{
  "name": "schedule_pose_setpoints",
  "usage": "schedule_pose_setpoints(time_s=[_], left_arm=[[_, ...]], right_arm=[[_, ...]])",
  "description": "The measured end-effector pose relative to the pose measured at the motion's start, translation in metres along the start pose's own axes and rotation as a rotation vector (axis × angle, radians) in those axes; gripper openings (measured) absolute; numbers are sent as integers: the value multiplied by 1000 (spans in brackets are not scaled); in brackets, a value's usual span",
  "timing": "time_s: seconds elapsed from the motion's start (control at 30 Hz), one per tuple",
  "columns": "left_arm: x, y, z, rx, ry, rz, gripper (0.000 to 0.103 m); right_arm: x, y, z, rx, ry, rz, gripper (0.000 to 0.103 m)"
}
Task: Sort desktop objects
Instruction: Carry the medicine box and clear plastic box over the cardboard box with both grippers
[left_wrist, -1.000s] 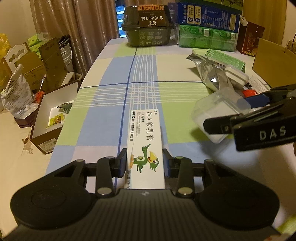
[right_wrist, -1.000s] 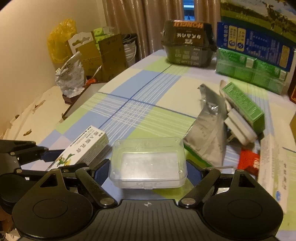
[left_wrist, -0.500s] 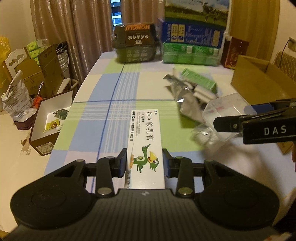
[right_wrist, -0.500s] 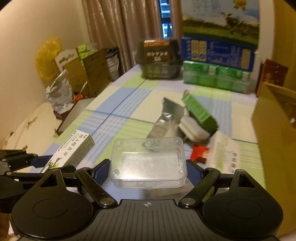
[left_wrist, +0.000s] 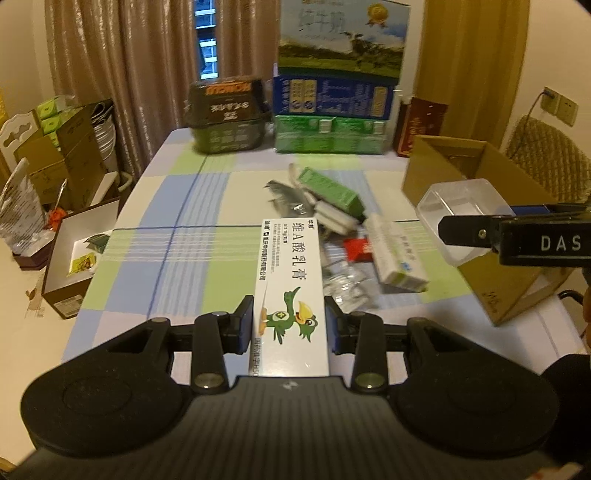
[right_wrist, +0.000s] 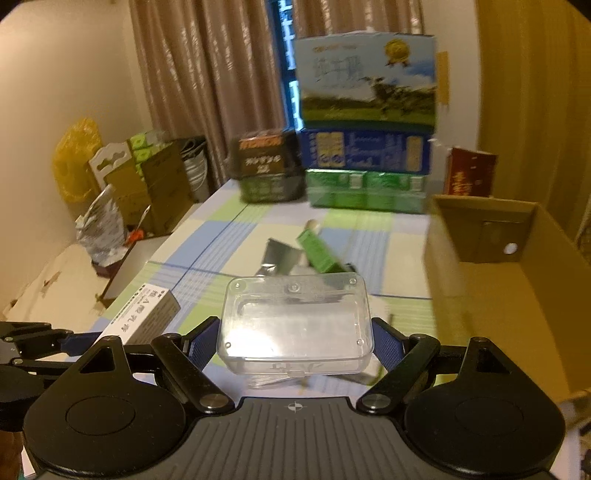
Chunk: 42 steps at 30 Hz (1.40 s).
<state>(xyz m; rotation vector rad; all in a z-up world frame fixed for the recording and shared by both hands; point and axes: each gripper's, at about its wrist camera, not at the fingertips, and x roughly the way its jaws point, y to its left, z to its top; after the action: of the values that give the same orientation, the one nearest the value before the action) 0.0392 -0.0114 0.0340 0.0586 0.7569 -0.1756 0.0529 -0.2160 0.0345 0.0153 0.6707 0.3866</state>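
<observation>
In the left wrist view, the left gripper (left_wrist: 289, 325) is seen tilted downward over the near edge of the checked tablecloth (left_wrist: 192, 206), its jaws clamped on the sides of a white ointment carton (left_wrist: 291, 280) that juts straight ahead toward 12 o'clock. At 3 o'clock from it, the right gripper (right_wrist: 295, 341) is held at a like downward tilt, its blue pads pressed against the two ends of a clear plastic box (right_wrist: 295, 325), which is thus gripped and carried clear of the table. Beyond the carton, toward 1 o'clock, a loose heap is spread on the cloth: a green box (left_wrist: 330, 190), a silver foil pouch (left_wrist: 288, 201), a small red packet (left_wrist: 356, 249) and a white carton (left_wrist: 397, 254). An open cardboard box (left_wrist: 480, 177) stands at 2 o'clock, partly behind the clear plastic box. Stacked milk cartons (left_wrist: 332, 92) are ranged along the far edge. Compared with a second ago, both grippers have been raised with their loads unchanged, and the cardboard box has come fully into view.
</observation>
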Motion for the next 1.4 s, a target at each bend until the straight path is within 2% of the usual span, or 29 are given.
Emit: schedule_pose_setpoints(time_s=[0.37, 0.63, 0.87, 1.13, 1.4], left_arm=[[-2, -71, 28, 65, -26, -95, 33], [13, -141, 56, 122, -34, -193, 33], [33, -194, 71, 137, -17, -259, 33], [52, -227, 82, 124, -3, -277, 33], [67, -239, 88, 106, 13, -289, 33]], right_arm=[[-50, -73, 5, 70, -58, -109, 83], [-77, -143, 3, 120, -74, -226, 83], [-87, -190, -2, 145, -67, -282, 83], [-79, -219, -5, 156, -44, -300, 83], [-69, -231, -6, 154, -29, -295, 83]])
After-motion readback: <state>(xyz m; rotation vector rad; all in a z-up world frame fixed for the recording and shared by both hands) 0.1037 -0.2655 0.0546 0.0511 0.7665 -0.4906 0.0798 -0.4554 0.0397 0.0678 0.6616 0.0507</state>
